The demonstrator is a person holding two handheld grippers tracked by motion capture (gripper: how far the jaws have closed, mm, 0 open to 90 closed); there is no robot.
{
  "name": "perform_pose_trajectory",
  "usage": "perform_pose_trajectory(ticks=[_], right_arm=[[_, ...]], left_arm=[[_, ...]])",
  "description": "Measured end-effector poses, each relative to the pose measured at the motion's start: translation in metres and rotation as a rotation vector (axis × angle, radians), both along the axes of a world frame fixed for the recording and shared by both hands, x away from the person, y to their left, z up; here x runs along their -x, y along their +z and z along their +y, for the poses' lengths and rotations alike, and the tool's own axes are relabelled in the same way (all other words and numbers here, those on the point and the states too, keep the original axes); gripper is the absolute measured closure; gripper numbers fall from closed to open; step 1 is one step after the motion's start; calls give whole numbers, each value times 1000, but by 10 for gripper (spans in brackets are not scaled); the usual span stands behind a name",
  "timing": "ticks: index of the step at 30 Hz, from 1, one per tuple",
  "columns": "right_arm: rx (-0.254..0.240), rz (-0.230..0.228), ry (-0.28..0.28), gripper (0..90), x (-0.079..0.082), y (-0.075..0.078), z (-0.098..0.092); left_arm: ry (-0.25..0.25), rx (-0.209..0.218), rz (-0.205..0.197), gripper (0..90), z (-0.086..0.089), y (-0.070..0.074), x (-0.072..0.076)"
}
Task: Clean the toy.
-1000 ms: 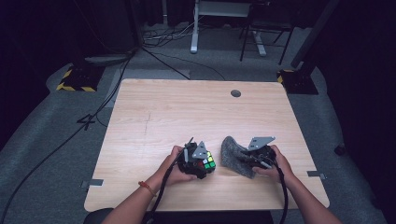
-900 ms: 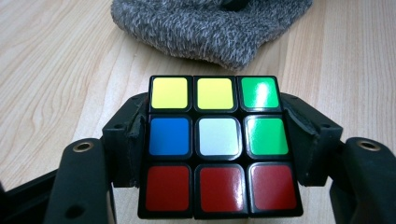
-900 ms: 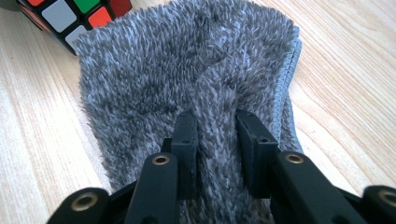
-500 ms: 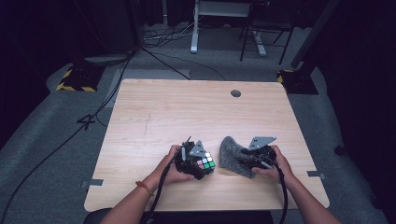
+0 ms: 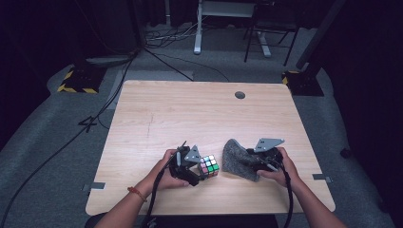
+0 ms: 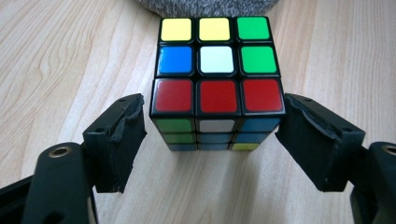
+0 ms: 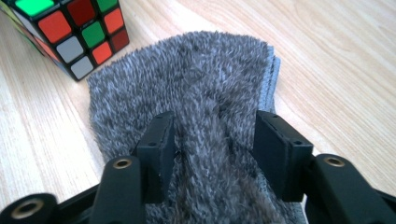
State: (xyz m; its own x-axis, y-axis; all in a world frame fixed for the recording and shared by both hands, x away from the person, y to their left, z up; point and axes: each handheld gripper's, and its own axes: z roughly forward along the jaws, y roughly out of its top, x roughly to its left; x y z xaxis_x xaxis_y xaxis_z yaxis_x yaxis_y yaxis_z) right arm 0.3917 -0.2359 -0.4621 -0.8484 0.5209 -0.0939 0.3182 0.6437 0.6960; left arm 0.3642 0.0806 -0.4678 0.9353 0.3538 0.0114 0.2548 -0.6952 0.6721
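Note:
A scrambled Rubik's cube (image 5: 209, 166) (image 6: 217, 79) sits on the wooden table (image 5: 190, 109) near its front edge. My left gripper (image 5: 203, 172) (image 6: 215, 106) is open around the cube's near end. Its jaws have just been opening, with a gap showing at the left pad. Right of the cube lies a grey fuzzy cloth (image 5: 237, 159) (image 7: 205, 93). My right gripper (image 5: 252, 166) (image 7: 215, 120) is open over the cloth. Its jaws have just been opening, and a raised ridge of pile stands loose between them. The cube (image 7: 74, 32) also appears at the top left of the right gripper view.
A round cable hole (image 5: 240, 95) sits in the table's far right part. Beyond the table, cables, a white desk frame (image 5: 197, 28) and a yellow-black striped base (image 5: 76, 80) are on the grey floor. Tape marks stick out at the table's front corners.
The left gripper has eased slightly leftward, off the cube. Cube and cloth lie where they were. The right hand has stayed in place.

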Motion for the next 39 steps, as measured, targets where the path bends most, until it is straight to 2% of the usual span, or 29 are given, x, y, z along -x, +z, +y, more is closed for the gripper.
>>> perform_pose_trajectory(ticks=[6,11,14,20,24,27,29,31,35,37,39], right_arm=[[-56,-38,29,439,8,9,4],[-90,-51,87,384,21,14,18],[-77,-58,127,360,29,12,32],[-51,-18,181,342,36,0,53],[-56,6,188,337,37,-3,55],[-37,-20,189,338,38,-3,57],[-42,-9,181,335,37,-5,56],[-24,-15,177,337,35,-6,55],[-20,-12,151,345,30,-7,49],[-17,-10,145,344,28,-8,47],[-21,-4,145,346,26,-9,44]], left_arm=[[-9,-13,0,256,0,0,5],[-12,-16,-2,269,2,0,11],[-22,-22,2,289,3,0,15],[-53,-40,23,308,5,-2,28],[-78,-38,42,315,4,-4,36],[-100,-35,52,315,0,-5,42],[-114,-28,57,313,-3,-5,44],[-125,-25,57,306,-7,-5,45],[-161,-19,74,304,-14,-6,47],[-146,-38,55,296,-16,-7,47],[-112,-31,54,266,-14,-7,42]])
